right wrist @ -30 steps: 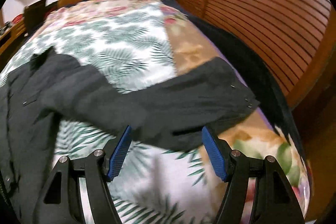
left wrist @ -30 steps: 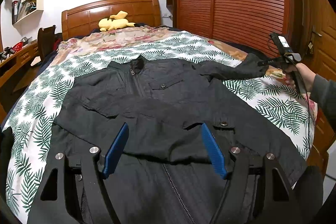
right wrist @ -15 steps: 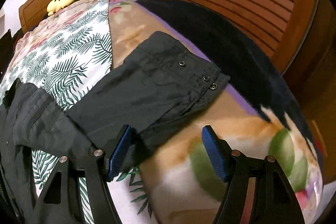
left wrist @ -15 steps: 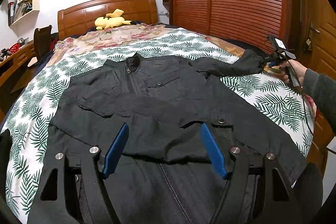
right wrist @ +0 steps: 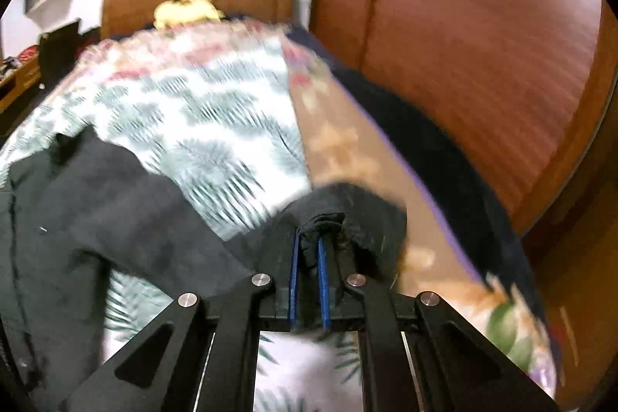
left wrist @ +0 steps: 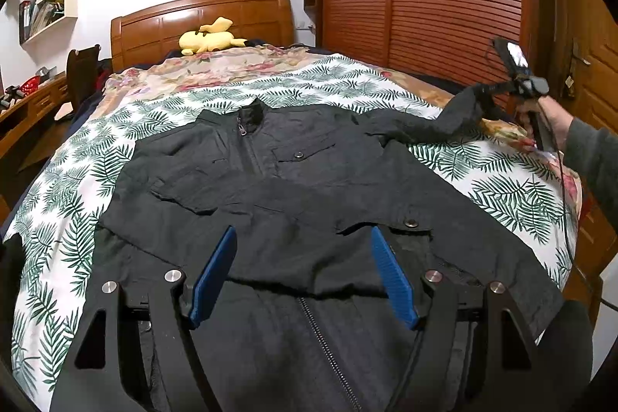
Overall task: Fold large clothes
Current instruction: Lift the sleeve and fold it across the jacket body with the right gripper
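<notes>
My left gripper hangs with its blue pads wide apart over the dark grey zip-front jacket, which lies flat on the bed with the palm-leaf cover. My right gripper has just closed and pinches the cuff of the jacket's sleeve, raised off the cover.

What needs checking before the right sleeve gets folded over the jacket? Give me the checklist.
1. Right gripper shut on the sleeve cuff: ok, jaws have just closed with fabric bunched between them.
2. Cuff lifted off the bedspread: ok.
3. Left gripper open, clamping nothing: ok.
4. Jacket lying flat, zipped: ok, some wrinkles.
5. Other sleeve already folded across the chest: ok.
6. Grip firm enough to carry the sleeve: cannot tell.
</notes>
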`<action>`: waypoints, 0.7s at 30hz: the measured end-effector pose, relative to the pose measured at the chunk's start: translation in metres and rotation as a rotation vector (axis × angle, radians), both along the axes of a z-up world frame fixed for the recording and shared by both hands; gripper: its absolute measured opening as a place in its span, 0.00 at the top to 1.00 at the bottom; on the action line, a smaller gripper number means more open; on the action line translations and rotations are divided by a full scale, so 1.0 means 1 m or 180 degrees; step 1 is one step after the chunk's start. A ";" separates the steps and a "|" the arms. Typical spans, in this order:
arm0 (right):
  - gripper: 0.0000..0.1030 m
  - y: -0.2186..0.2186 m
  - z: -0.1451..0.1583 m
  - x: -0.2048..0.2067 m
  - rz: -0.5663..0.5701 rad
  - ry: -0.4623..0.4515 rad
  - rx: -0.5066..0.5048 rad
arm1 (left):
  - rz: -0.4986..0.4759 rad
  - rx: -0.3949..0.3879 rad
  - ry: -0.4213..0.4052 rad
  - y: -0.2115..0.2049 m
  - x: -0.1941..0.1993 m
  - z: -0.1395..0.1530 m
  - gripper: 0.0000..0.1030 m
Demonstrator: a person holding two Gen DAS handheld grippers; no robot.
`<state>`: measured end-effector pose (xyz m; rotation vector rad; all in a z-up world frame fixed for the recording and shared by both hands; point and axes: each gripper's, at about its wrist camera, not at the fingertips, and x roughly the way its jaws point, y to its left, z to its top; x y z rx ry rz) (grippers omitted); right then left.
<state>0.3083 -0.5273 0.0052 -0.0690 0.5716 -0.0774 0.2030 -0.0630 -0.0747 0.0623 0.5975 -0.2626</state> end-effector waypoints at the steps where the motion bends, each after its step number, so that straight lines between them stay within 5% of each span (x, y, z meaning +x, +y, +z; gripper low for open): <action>1: 0.92 0.009 0.008 -0.008 0.0056 -0.0069 -0.0017 | 0.0003 -0.0001 -0.0008 0.001 -0.001 0.001 0.30; 12: 0.92 0.149 0.092 -0.105 0.1109 -0.0654 -0.0139 | 0.0044 -0.0012 -0.0108 0.012 -0.016 0.009 0.30; 21: 0.92 0.231 0.094 -0.169 0.1903 -0.0781 -0.0198 | 0.0160 -0.0001 -0.0155 0.029 -0.019 0.011 0.30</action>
